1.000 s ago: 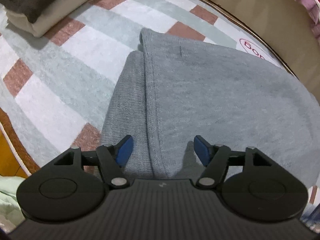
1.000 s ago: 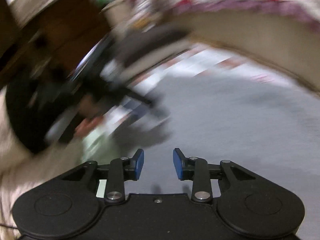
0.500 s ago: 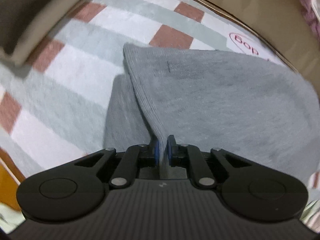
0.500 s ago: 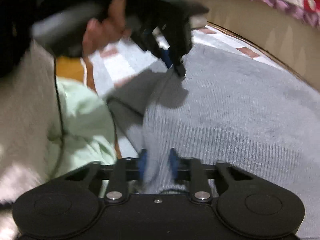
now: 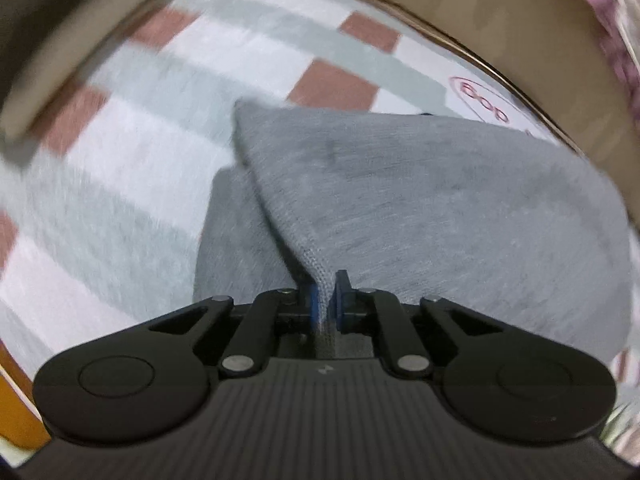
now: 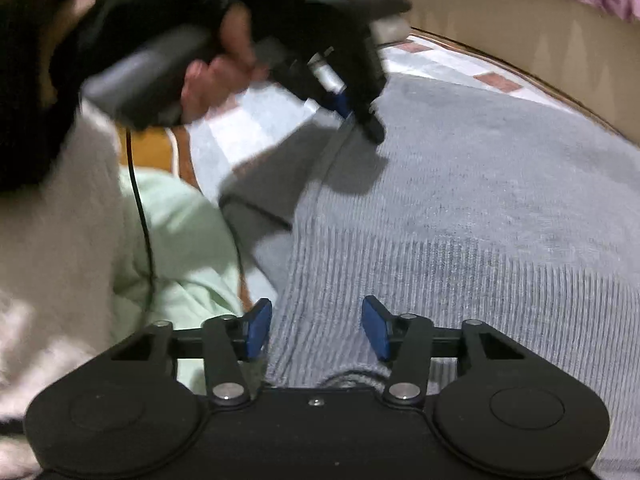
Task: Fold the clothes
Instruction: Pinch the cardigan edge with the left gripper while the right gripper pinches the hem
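Observation:
A grey knitted sweater [image 5: 420, 200] lies on a checked blanket [image 5: 140, 152]. My left gripper [image 5: 326, 300] is shut on the sweater's folded left edge, which rises as a ridge into the jaws. The right wrist view shows that same left gripper [image 6: 352, 116] held by a hand [image 6: 216, 76], pinching the grey sweater [image 6: 480, 200] above its own shadow. My right gripper [image 6: 316, 328] stands open over the ribbed hem [image 6: 400, 272], with the knit lying between the blue pads [image 6: 256, 328] and not clamped.
A stack of folded clothes [image 5: 60, 40], blurred, sits at the far left of the blanket. A beige padded edge [image 5: 520, 32] curves along the back. A pale green garment [image 6: 180, 232] and a white sleeve [image 6: 52, 220] lie left of the sweater.
The left gripper went from open to shut on the sweater's edge and holds it slightly raised. The right gripper came in, closed on the ribbed hem, and now stands open again.

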`<action>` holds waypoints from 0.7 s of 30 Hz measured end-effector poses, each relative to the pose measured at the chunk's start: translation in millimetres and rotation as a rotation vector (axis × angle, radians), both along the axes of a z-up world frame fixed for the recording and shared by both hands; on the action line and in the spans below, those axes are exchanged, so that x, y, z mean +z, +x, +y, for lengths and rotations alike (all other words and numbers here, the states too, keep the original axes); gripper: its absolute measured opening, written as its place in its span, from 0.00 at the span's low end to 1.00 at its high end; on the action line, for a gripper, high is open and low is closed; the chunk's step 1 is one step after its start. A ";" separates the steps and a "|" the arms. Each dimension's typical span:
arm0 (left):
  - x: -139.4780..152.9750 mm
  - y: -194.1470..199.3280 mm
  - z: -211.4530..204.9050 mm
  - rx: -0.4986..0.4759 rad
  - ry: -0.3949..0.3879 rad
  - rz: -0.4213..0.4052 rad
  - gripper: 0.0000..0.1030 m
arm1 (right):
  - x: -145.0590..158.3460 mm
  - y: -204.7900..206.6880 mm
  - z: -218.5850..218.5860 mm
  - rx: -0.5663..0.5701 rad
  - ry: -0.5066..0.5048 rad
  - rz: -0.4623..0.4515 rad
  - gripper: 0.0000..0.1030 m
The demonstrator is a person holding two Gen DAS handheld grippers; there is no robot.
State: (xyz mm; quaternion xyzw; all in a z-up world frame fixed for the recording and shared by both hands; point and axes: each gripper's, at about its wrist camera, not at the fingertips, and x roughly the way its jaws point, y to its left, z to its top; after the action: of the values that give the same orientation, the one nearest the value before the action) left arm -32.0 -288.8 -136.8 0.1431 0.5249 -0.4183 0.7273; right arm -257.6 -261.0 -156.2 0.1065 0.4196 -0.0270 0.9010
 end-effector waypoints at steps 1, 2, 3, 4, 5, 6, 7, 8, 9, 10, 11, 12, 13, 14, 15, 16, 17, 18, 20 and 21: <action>5.6 -2.0 -1.3 -0.019 -0.011 -0.029 0.07 | 4.7 -2.0 -6.9 -0.026 0.051 -0.019 0.08; 11.8 -2.4 -0.9 -0.029 -0.032 -0.046 0.07 | 9.4 -3.9 -13.9 -0.051 0.102 -0.038 0.08; 17.9 -2.7 -0.6 -0.038 -0.053 -0.063 0.07 | 14.6 -6.5 -22.9 -0.079 0.181 -0.066 0.08; 20.8 -1.7 -0.2 -0.041 -0.069 -0.064 0.07 | 20.1 -8.7 -32.1 -0.102 0.264 -0.095 0.08; 21.1 0.3 0.2 -0.037 -0.082 -0.052 0.07 | 25.2 -10.2 -40.4 -0.119 0.327 -0.122 0.08; 21.5 2.3 0.6 -0.033 -0.096 -0.041 0.07 | 30.2 -11.3 -48.6 -0.137 0.382 -0.150 0.08; 21.8 4.3 1.0 -0.030 -0.109 -0.029 0.07 | 35.5 -14.9 -59.2 -0.159 0.440 -0.192 0.08; 22.1 6.3 1.5 -0.026 -0.122 -0.017 0.07 | 40.9 -20.0 -71.3 -0.185 0.500 -0.241 0.08; 22.5 8.3 1.9 -0.022 -0.136 -0.006 0.07 | 44.8 -26.5 -84.2 -0.215 0.560 -0.290 0.08; 22.8 10.3 2.3 -0.019 -0.149 0.006 0.07 | 46.8 -34.6 -97.7 -0.251 0.616 -0.334 0.08; 23.1 12.3 2.7 -0.015 -0.162 0.017 0.07 | 45.9 -43.5 -110.2 -0.293 0.655 -0.369 0.08; 23.5 14.4 3.2 -0.011 -0.176 0.029 0.07 | 43.7 -52.5 -121.8 -0.338 0.685 -0.401 0.08; 23.8 16.4 3.6 -0.008 -0.189 0.040 0.07 | 40.5 -60.4 -131.7 -0.380 0.702 -0.419 0.08; 24.2 18.4 4.0 -0.004 -0.202 0.052 0.07 | 36.2 -66.9 -139.0 -0.418 0.706 -0.420 0.08; 24.5 20.4 4.5 0.000 -0.216 0.063 0.07 | 32.2 -71.8 -143.9 -0.446 0.707 -0.414 0.08; 24.8 22.4 4.9 0.003 -0.229 0.075 0.07 | 28.6 -73.3 -144.0 -0.455 0.717 -0.404 0.08; 25.2 24.4 5.3 0.007 -0.242 0.086 0.07 | 25.0 -72.9 -141.8 -0.454 0.733 -0.393 0.08; 27.5 25.1 6.3 0.006 -0.254 0.086 0.07 | 21.5 -72.5 -139.6 -0.454 0.748 -0.382 0.08; 34.3 26.7 10.6 0.002 -0.263 0.071 0.07 | 13.5 -64.6 -128.6 -0.415 0.831 -0.365 0.08; 35.5 27.7 13.2 0.003 -0.240 0.056 0.07 | 8.4 -61.0 -124.0 -0.399 0.893 -0.358 0.08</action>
State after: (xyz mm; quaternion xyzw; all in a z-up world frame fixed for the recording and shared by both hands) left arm -4.2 -275.7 -101.4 0.0425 0.4913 -0.4811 0.7248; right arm -318.5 -385.0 -147.8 0.5615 0.2013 0.0021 0.8026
